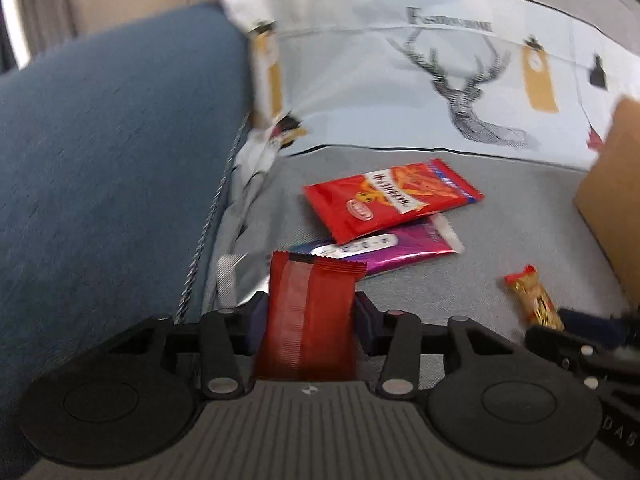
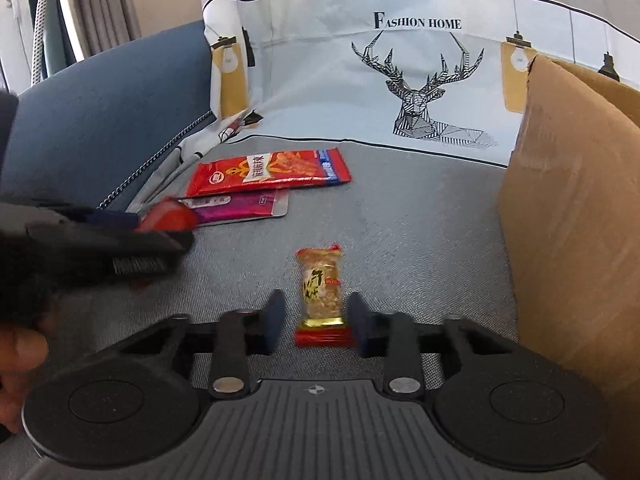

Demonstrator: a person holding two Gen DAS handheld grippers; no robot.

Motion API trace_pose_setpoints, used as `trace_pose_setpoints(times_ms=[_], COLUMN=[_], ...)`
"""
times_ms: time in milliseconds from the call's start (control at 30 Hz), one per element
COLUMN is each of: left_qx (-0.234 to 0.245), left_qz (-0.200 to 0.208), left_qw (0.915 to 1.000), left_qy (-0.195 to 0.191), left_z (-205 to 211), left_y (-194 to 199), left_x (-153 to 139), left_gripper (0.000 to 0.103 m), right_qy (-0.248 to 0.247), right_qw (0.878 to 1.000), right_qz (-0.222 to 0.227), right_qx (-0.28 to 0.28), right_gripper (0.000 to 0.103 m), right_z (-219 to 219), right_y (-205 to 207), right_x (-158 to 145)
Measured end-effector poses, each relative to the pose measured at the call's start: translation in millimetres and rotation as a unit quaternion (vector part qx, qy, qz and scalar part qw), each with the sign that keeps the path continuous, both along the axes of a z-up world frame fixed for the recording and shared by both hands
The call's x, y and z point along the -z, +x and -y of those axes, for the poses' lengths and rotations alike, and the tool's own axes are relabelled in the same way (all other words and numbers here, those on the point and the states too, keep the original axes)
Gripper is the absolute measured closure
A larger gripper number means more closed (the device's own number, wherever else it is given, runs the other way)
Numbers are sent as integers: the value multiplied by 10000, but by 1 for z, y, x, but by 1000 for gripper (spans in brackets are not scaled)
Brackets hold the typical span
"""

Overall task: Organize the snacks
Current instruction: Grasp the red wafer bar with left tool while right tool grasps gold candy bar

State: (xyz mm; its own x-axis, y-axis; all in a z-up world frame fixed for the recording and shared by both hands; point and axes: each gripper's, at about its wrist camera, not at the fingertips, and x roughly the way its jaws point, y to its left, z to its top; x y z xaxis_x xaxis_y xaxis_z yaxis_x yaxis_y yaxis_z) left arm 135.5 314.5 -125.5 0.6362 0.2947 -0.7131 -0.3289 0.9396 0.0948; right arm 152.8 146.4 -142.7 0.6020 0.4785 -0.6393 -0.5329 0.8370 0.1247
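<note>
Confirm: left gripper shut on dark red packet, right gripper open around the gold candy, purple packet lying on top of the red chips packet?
Stacking is reversed: in both wrist views the red chips packet overlaps the purple packet. Left gripper on dark red packet and right gripper around gold candy are correct.

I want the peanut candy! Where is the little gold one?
The gold candy lies on the grey sofa cover, between the open fingers of the right gripper, with the cardboard box to its right.

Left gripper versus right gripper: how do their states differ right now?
The left gripper is shut on a dark red packet; the right gripper is open, its fingers either side of a gold candy bar lying on the grey cover. Both point toward the deer-print cushion.
</note>
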Motion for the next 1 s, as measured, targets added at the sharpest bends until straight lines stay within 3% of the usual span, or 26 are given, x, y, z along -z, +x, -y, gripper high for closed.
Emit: trace_pose_setpoints(times_ms=[133, 300, 333, 400, 567, 767, 1000], left_qx=[23, -176, -254, -389, -604, -763, -937], left_qz=[33, 269, 230, 86, -438, -749, -1128], left_qw=[9997, 9950, 9935, 9894, 9782, 9680, 9674], left_qy=[-225, -945, -1089, -1395, -1936, -2272, -2064], left_z=[1, -3, -4, -3, 6, 18, 18], left_y=[-7, -27, -31, -39, -64, -91, -87], left_x=[-13, -40, -42, -44, -44, -38, -26], left_gripper=[58, 58, 58, 58, 58, 57, 53], right_qy=[96, 166, 165, 145, 152, -18, 335], right_qw=[9999, 9996, 9995, 9991, 9978, 9970, 9980], right_qz=[0, 94, 112, 132, -5, -68, 125], right_qx=[-92, -214, -261, -381, -640, -768, -526], right_gripper=[80, 80, 82, 99, 99, 98, 87], right_z=[2, 9, 10, 13, 26, 49, 57], right_y=[-3, -16, -20, -28, -59, -91, -84], right_x=[-2, -13, -16, -21, -34, -38, -43])
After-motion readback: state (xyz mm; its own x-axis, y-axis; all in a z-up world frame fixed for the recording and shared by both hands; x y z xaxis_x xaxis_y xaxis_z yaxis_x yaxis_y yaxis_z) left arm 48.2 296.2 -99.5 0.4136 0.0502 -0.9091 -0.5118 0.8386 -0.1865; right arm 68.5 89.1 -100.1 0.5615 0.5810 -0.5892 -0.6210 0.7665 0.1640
